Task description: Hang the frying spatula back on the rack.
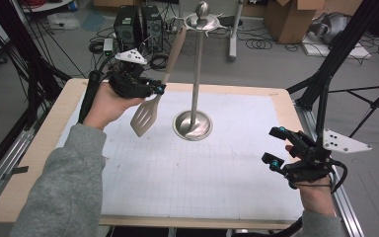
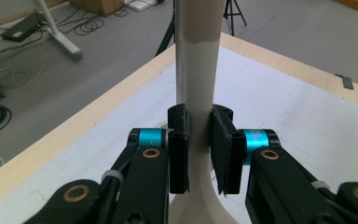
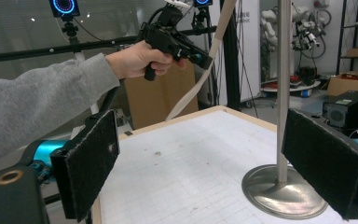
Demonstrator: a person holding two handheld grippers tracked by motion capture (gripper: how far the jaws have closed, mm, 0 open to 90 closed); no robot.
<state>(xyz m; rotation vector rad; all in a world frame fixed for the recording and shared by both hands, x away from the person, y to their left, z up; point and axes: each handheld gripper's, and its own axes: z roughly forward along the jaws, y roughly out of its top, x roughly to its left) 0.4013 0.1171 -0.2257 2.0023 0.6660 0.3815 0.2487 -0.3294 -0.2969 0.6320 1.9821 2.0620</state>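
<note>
A beige slotted spatula [image 1: 147, 113] hangs tilted above the table, its handle slanting up toward the top ring of a metal stand [image 1: 196, 74]. My left gripper [image 1: 159, 90] is shut on the handle just above the blade. In the left gripper view the pads [image 2: 179, 149] press both sides of the spatula handle [image 2: 198, 84]. The spatula [image 3: 196, 88] and left gripper [image 3: 200, 58] also appear far off in the right gripper view. My right gripper [image 1: 273, 146] rests low at the table's right edge, open and holding nothing. Its pads [image 3: 89, 168] stand wide apart.
The stand's round base [image 1: 193, 124] sits at the middle back of the white gridded mat [image 1: 187, 173]. Its pole [image 3: 284, 84] rises close in front of the right gripper. Tripod legs [image 1: 325, 74] flank the right edge, with cables and boxes on the floor beyond.
</note>
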